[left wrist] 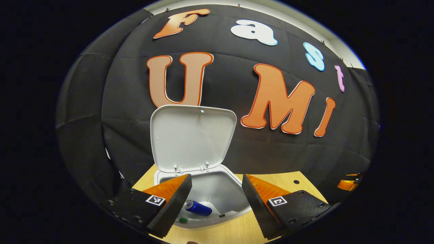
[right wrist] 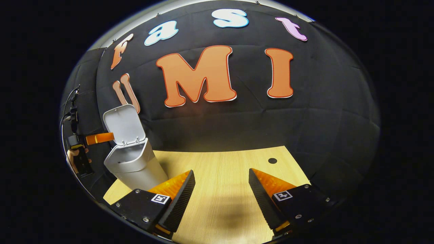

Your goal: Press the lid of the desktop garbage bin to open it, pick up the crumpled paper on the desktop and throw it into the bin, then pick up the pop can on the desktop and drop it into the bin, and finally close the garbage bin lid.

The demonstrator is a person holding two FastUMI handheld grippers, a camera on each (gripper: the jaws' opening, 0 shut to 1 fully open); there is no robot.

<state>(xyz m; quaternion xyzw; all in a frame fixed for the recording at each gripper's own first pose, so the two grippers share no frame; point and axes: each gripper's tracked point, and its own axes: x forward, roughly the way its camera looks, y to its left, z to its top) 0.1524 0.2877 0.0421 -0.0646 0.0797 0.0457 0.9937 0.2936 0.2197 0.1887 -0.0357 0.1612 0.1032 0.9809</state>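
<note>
1. Two grippers hang over a wooden desk (right wrist: 223,169) in the booth, both with jaws apart and nothing between them; the desk runs out ahead of the right gripper (right wrist: 222,189), bare but for a small dark hole (right wrist: 272,160) ahead and a little to its right.
2. Ahead of the right gripper and well off to its left stands the garbage bin (right wrist: 135,166), a pale, tall bin at the desk's near-left corner, placed where the left gripper can reach straight over its mouth.
3. Directly ahead of the left gripper (left wrist: 217,200), the bin's lid (left wrist: 193,137) stands upright on its rear hinges, held open so the mouth faces up; by the look of it, closing this lid is the one step left.
4. Beyond the bin, seen from the right gripper view, a hand (right wrist: 73,154) holds the left gripper at the bin's far side, fingers pointing toward the lid.
5. Just below and between the left gripper's open fingers, a blue pop can (left wrist: 198,208) lies on its side inside the bin.
6. Beside the can a small green item (left wrist: 183,220) rests low in the bin; what it is cannot be told. The crumpled paper cannot be made out.
7. Nothing stands between the left gripper and the lid; the upright lid itself is the only thing in the path of a forward push.
</note>
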